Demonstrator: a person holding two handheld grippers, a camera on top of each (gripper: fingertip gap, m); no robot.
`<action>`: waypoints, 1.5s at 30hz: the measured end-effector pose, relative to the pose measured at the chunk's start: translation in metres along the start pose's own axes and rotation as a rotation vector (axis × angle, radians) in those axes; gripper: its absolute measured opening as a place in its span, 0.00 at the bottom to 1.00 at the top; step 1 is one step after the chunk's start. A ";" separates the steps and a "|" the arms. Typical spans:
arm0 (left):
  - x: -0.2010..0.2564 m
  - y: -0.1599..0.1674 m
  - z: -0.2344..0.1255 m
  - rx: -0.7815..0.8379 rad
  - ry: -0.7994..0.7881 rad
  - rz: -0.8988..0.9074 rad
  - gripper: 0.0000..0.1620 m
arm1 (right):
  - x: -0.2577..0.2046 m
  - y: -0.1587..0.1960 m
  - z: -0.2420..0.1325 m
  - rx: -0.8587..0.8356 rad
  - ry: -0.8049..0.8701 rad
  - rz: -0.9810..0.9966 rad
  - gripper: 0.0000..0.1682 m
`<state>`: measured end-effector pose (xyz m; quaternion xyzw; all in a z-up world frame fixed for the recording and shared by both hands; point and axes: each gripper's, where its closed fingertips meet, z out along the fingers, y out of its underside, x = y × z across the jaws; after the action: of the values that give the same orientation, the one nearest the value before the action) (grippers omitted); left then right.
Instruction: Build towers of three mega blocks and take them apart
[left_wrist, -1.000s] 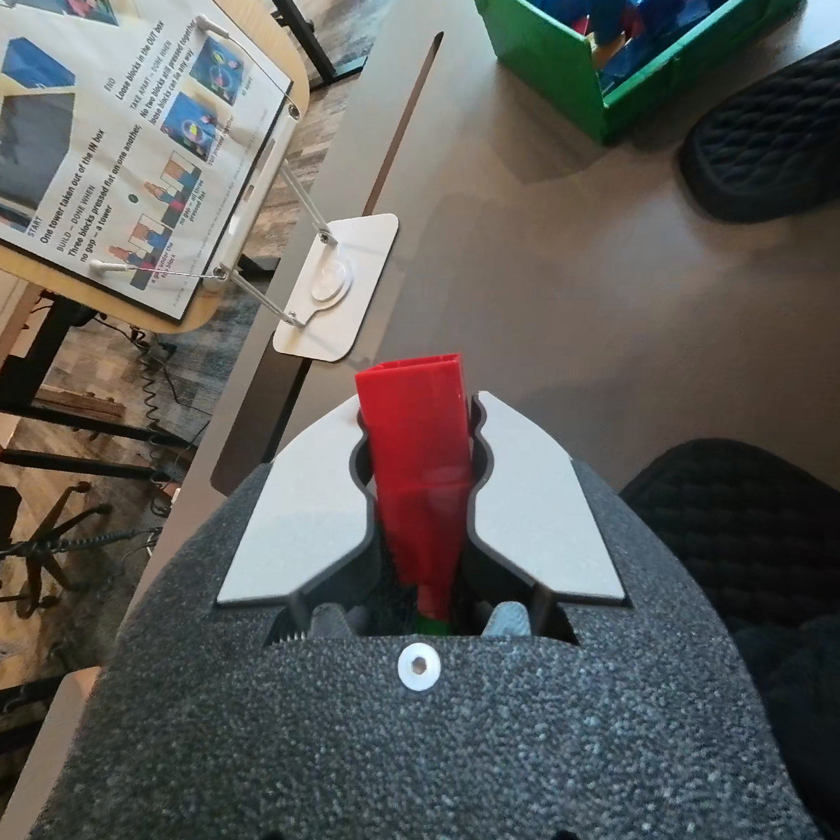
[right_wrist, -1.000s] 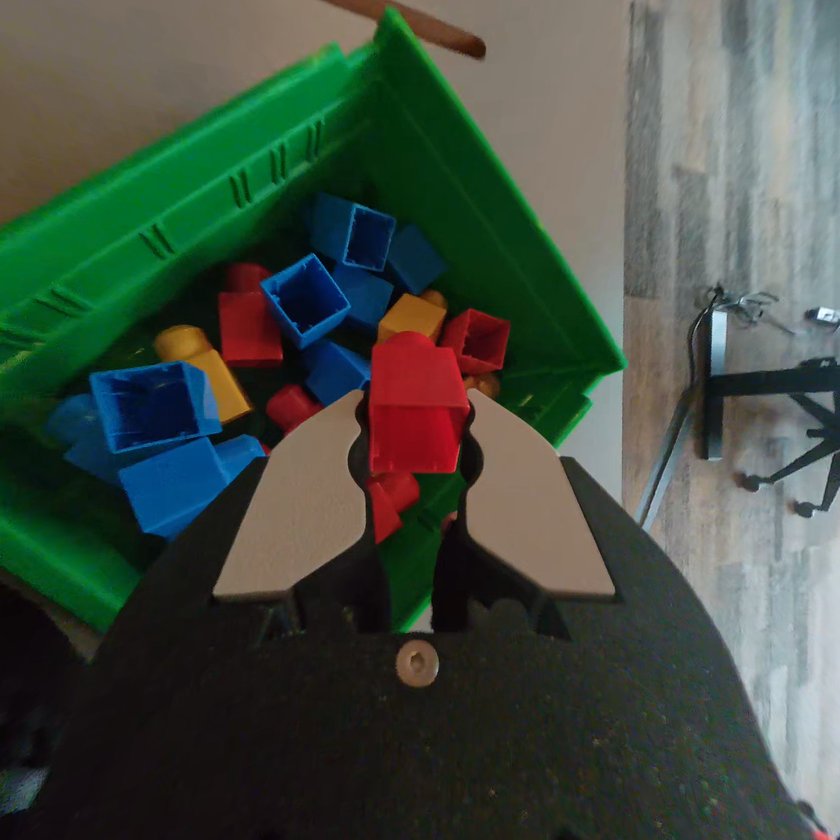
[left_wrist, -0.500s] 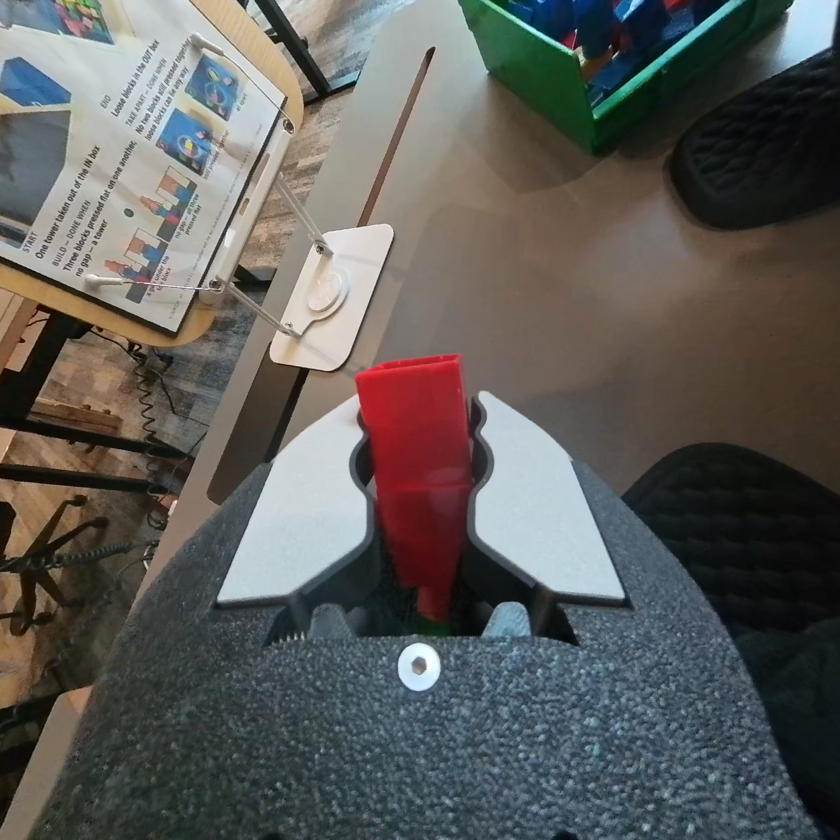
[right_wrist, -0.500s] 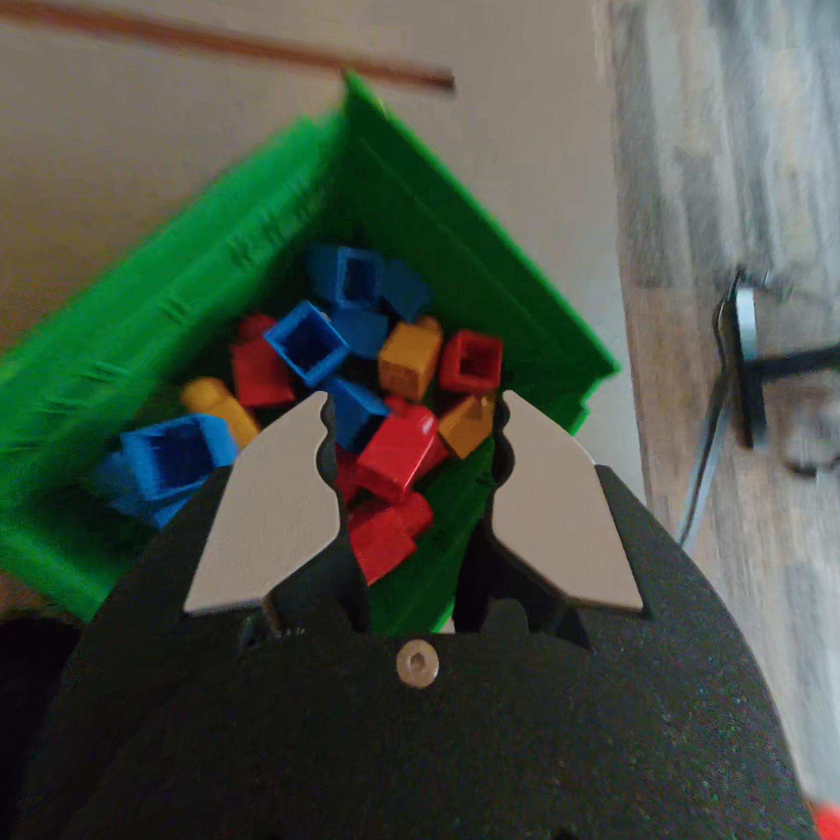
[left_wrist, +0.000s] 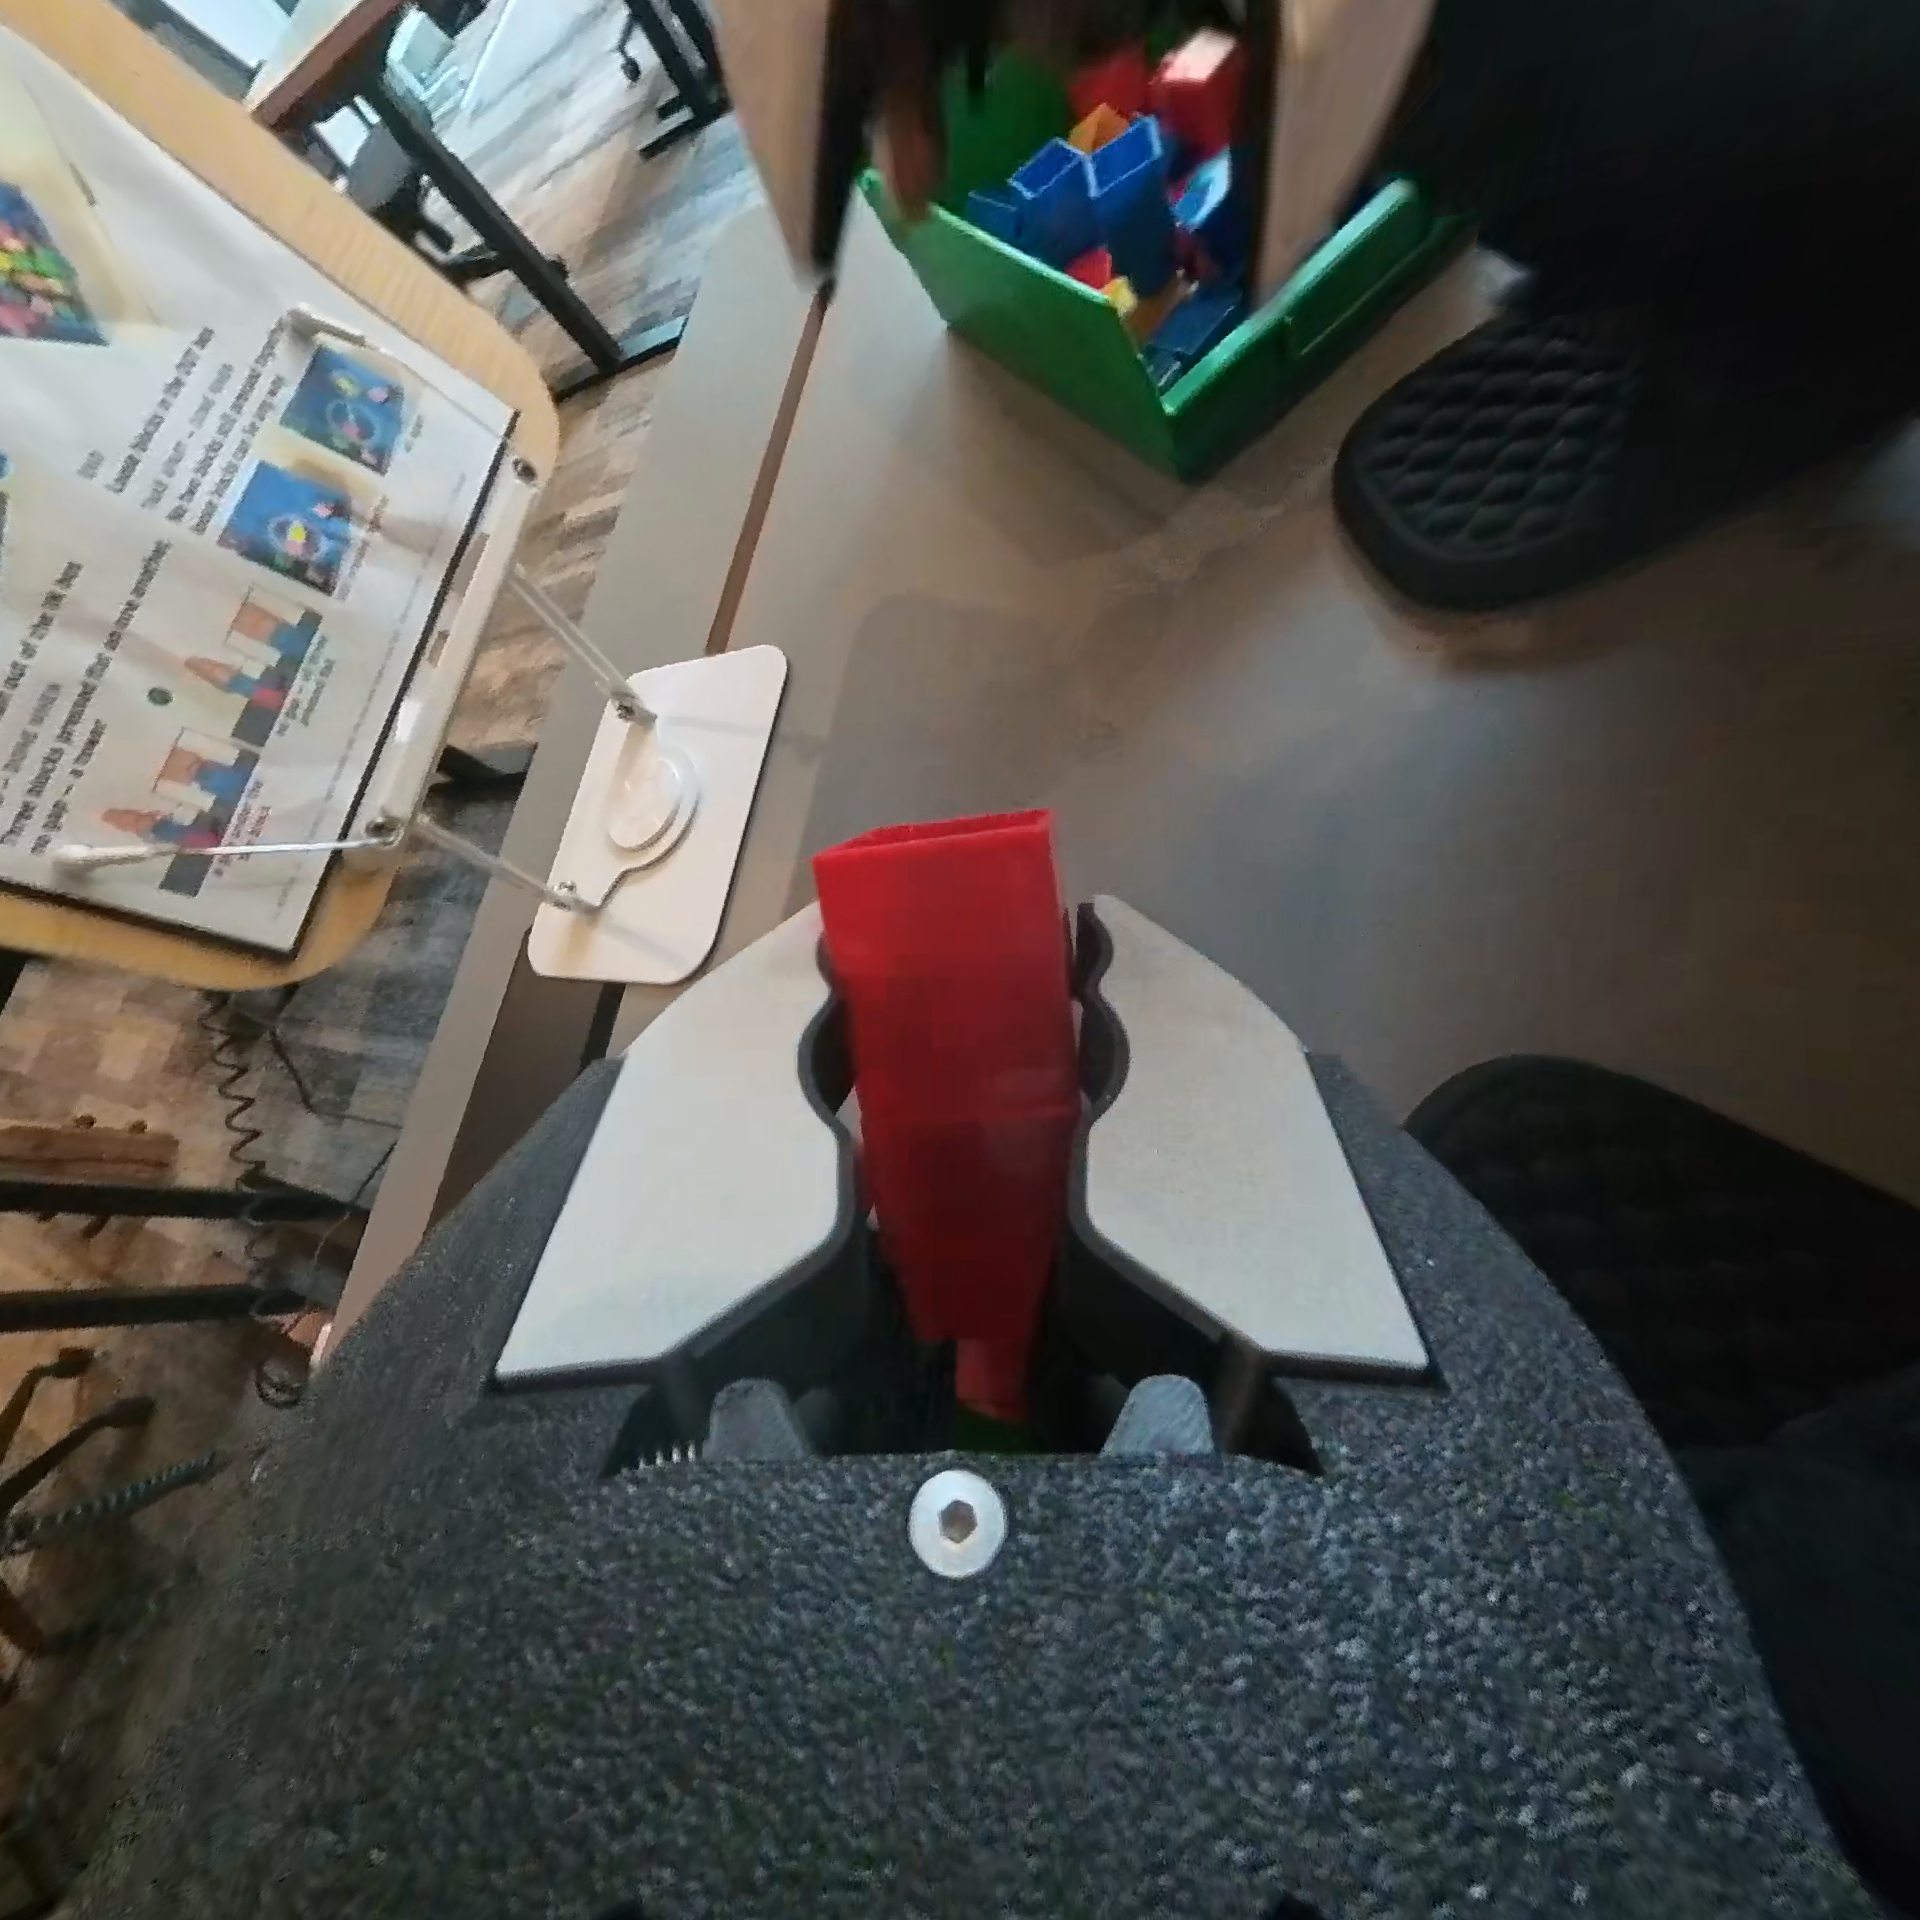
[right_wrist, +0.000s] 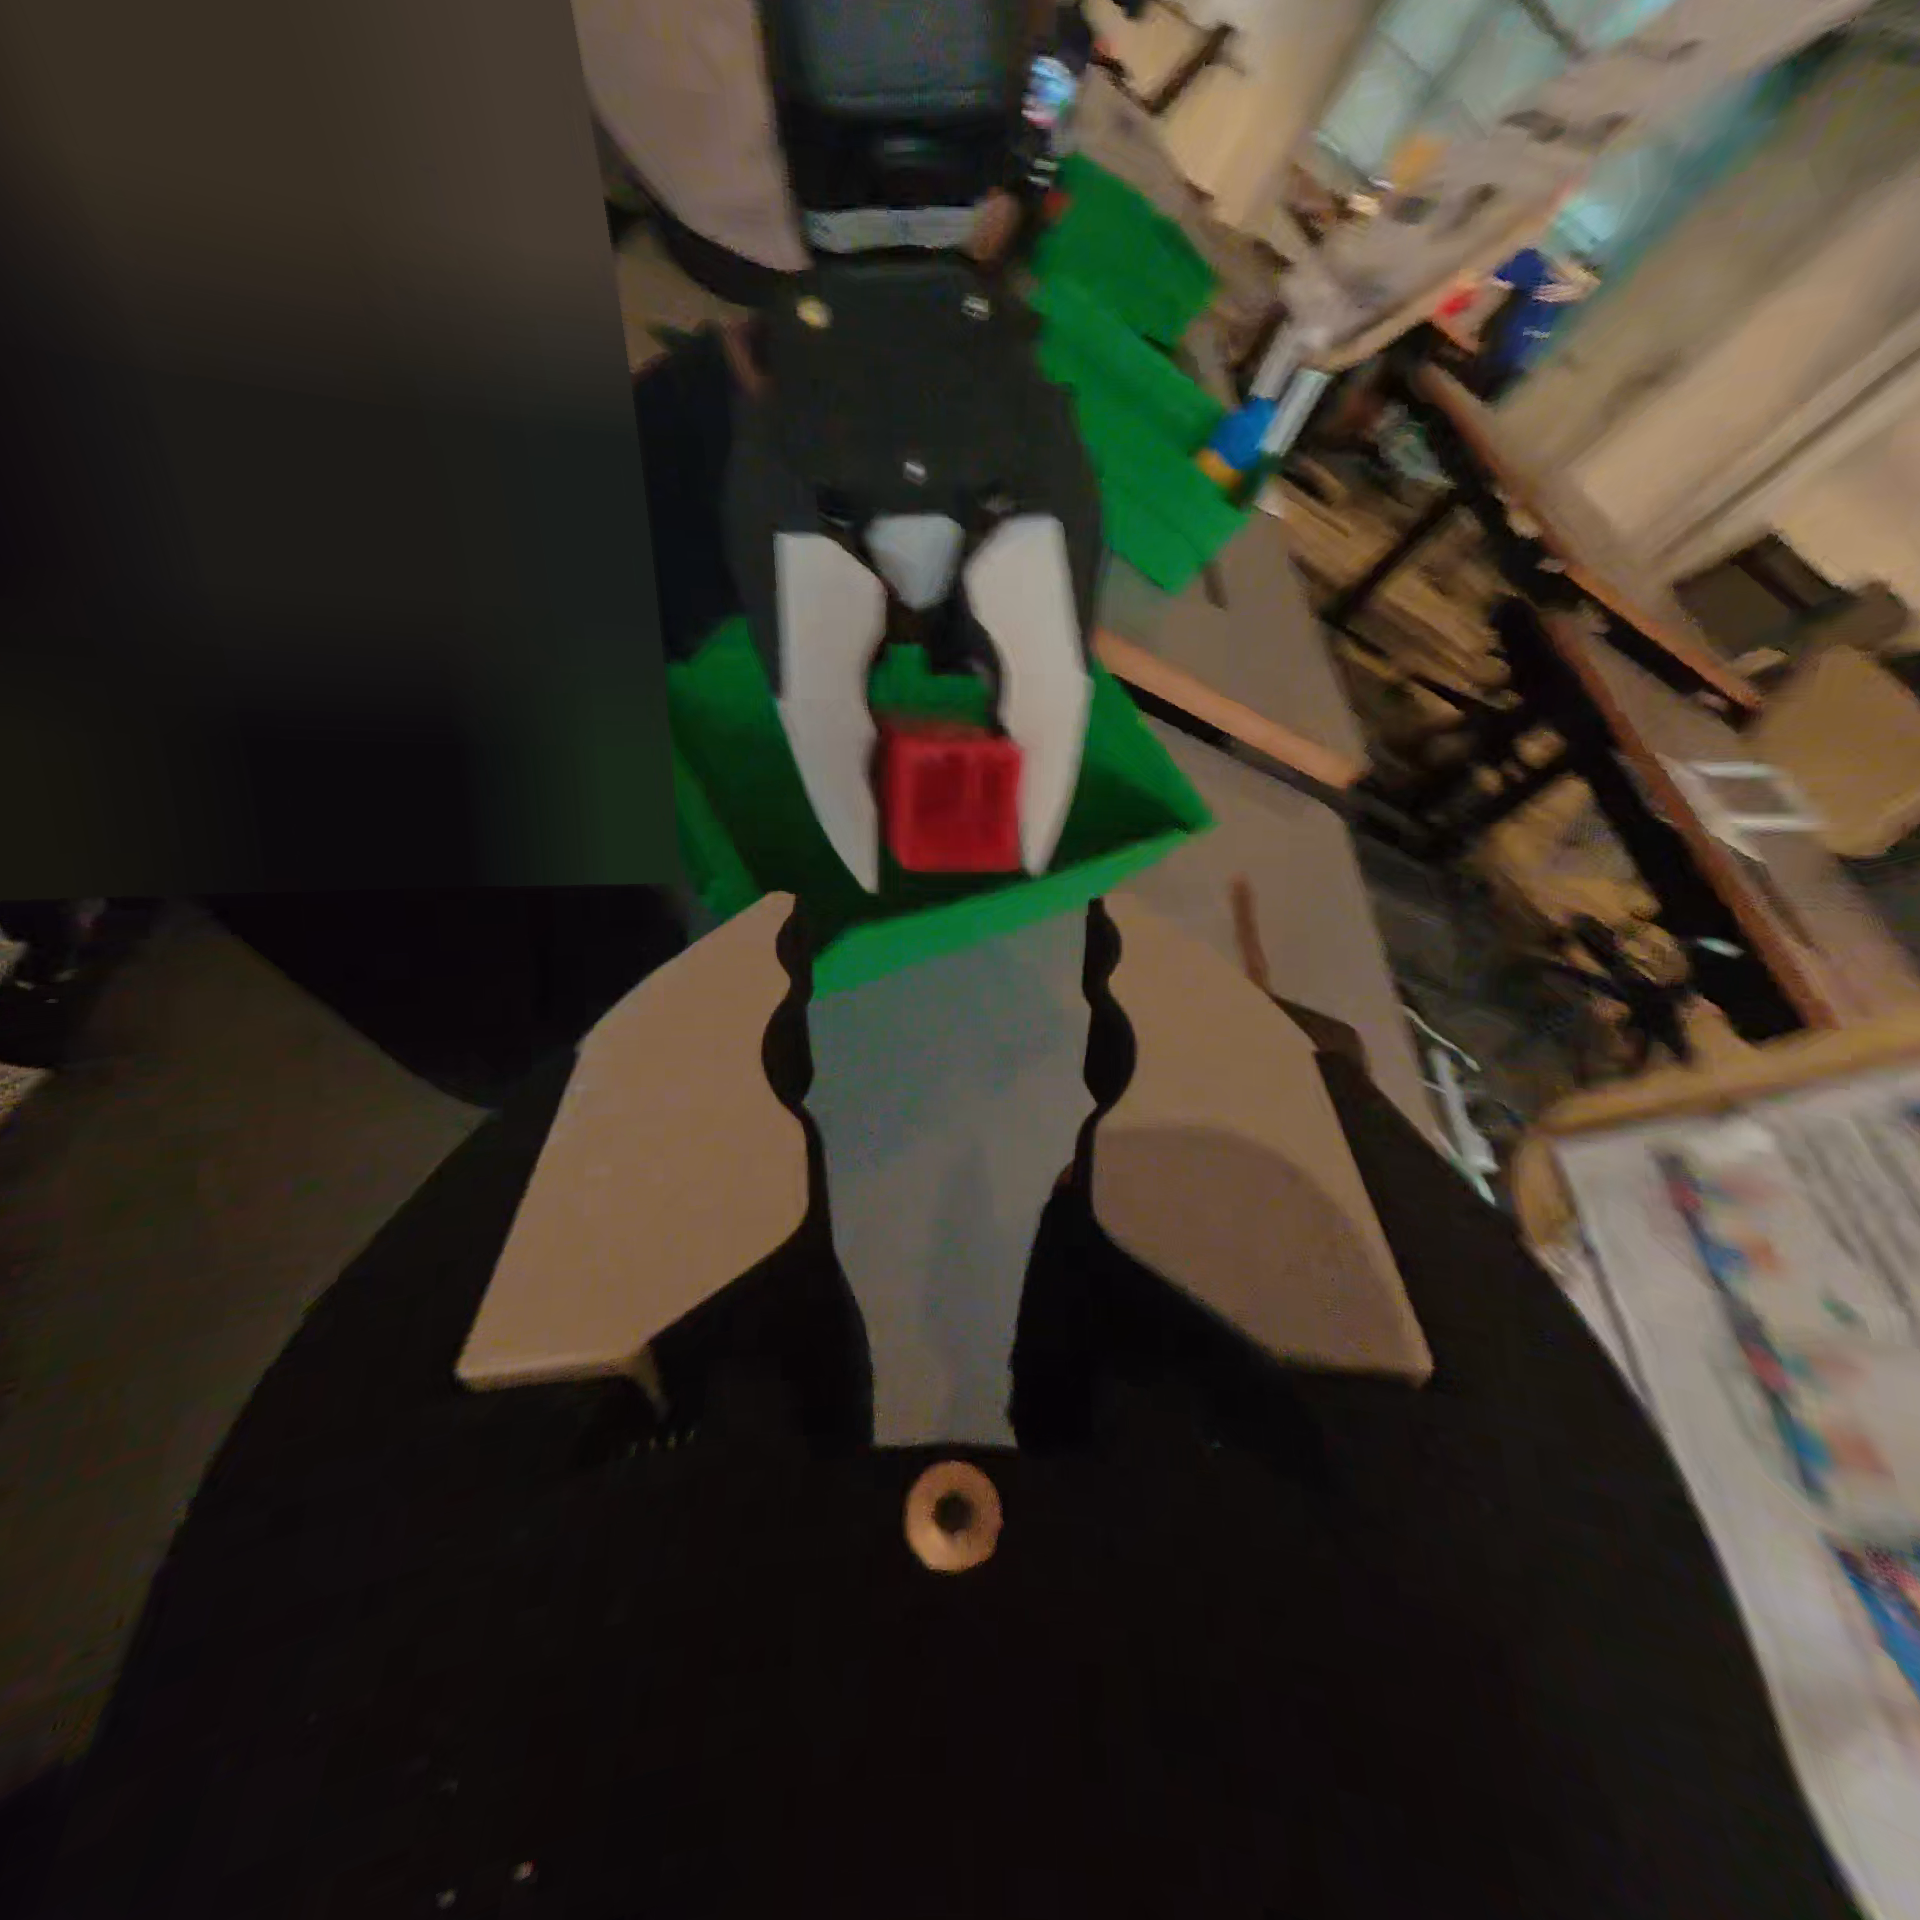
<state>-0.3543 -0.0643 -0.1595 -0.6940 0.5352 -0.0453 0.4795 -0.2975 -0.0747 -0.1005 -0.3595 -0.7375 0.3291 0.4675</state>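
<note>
My left gripper (left_wrist: 951, 914) is shut on a red block (left_wrist: 956, 997) whose open end points forward. More red and a bit of green (left_wrist: 987, 1439) show behind it between the jaws. The right wrist view faces this gripper (right_wrist: 940, 862) and its red block (right_wrist: 951, 805). My right gripper (right_wrist: 940, 925) is open and empty, above the table. Its fingers (left_wrist: 1320, 125) show blurred over the green bin (left_wrist: 1049, 332) of loose red, blue and yellow blocks.
An instruction sheet on a stand (left_wrist: 239, 644) with a white base plate (left_wrist: 665, 821) stands at the table's left edge. Two black pads (left_wrist: 1507, 468) (left_wrist: 1662, 1247) lie on the table (left_wrist: 1143, 675). Another green bin (right_wrist: 1132, 343) sits farther back. The left gripper's tips are roughly 9 cm from the right gripper's.
My right gripper opened and dropped its red block into the green bin, then swung round to face the left gripper. The left gripper tilted a little and still holds its red block.
</note>
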 end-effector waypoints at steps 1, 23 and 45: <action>0.003 -0.002 0.002 0.000 0.016 0.009 0.25 | -0.007 -0.001 0.014 0.003 -0.043 -0.001 0.30; 0.014 -0.016 0.022 -0.022 0.061 0.096 0.26 | -0.009 -0.001 0.022 0.110 -0.086 -0.067 0.19; -0.004 0.016 -0.011 -0.064 -0.038 -0.044 0.25 | 0.039 0.045 -0.068 -0.182 0.280 -0.047 0.21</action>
<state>-0.3733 -0.0669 -0.1628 -0.7214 0.5118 -0.0252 0.4660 -0.2368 -0.0084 -0.0963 -0.4252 -0.7002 0.1968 0.5388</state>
